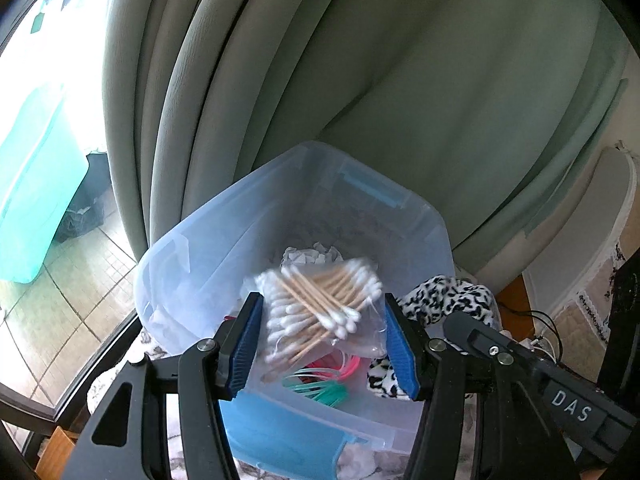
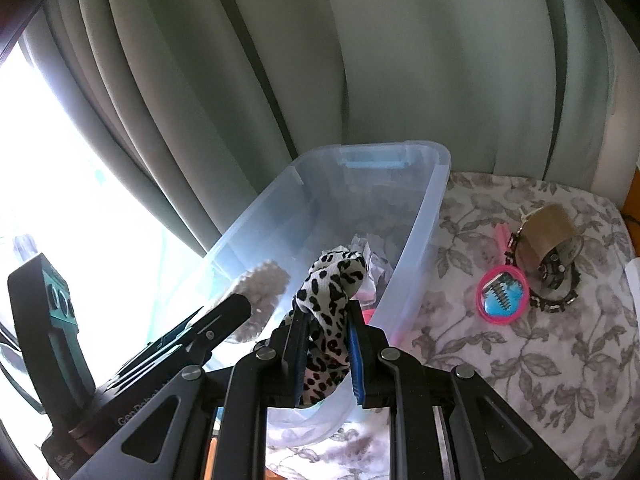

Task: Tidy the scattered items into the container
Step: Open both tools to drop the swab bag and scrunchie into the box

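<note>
A clear plastic bin (image 1: 200,224) with blue latches stands in front of the curtain. My left gripper (image 1: 322,304) hangs over its near end. Its blue pads are closed on a clear bag of cotton swabs (image 1: 320,300), which looks slightly blurred. My right gripper (image 2: 325,310) is shut on a black-and-white leopard-print cloth (image 2: 334,284) just above the bin (image 2: 420,220). That cloth (image 1: 448,296) also shows at the right of the left wrist view. In the bin lie crumpled white paper (image 1: 312,256), pink loops (image 1: 346,364) and green loops (image 1: 320,392).
On the floral tablecloth (image 2: 500,360) right of the bin lie a pink round mirror (image 2: 502,298), a pink comb (image 2: 500,236), a roll of brown tape (image 2: 548,236) and a black beaded bracelet (image 2: 560,304). A grey-green curtain (image 2: 360,60) hangs close behind, with a bright window at left.
</note>
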Available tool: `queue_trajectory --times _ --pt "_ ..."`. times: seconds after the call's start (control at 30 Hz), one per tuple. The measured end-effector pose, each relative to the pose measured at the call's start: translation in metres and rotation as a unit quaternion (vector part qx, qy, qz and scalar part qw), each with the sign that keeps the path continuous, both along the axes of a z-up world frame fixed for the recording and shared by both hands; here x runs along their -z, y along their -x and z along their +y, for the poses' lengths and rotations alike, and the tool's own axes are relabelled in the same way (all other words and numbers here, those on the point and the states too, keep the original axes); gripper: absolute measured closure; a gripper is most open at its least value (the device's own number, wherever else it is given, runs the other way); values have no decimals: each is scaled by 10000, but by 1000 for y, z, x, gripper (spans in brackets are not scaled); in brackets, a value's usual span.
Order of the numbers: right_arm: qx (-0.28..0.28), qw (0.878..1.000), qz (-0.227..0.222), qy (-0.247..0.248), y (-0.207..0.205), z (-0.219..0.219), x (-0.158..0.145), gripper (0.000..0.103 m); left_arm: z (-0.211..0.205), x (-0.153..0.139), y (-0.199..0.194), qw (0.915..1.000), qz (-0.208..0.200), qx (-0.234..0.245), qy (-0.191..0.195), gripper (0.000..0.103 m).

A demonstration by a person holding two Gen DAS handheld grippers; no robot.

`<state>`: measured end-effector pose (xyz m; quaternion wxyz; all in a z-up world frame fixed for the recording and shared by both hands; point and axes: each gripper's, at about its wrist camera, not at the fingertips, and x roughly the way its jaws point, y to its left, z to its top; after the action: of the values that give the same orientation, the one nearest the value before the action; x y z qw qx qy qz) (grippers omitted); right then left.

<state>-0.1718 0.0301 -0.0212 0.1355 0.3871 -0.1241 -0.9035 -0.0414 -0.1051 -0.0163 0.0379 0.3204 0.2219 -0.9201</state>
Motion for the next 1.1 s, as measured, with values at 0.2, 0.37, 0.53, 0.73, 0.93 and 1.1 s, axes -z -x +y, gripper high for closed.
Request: queue_trajectory --times 0.2,0.37,0.53,0.73,0.93,1.1 --pt "-31 9999 -105 7 6 -3 9 81 -5 5 9 10000 60 4 76 44" --pt "-48 9999 -141 31 9 -4 13 80 -9 10 15 9998 76 -13 168 44" --pt "-26 9999 -138 7 8 -5 14 80 -10 9 17 9998 89 12 198 42" --pt "-294 9994 -161 3 6 0 22 80 -10 8 19 9997 48 -5 243 39" --pt "-300 9993 -195 49 3 2 12 75 -16 8 19 9998 -12 -90 163 37" --pt "-338 9993 -138 26 -1 0 7 65 -22 8 19 9998 -83 -150 49 37"
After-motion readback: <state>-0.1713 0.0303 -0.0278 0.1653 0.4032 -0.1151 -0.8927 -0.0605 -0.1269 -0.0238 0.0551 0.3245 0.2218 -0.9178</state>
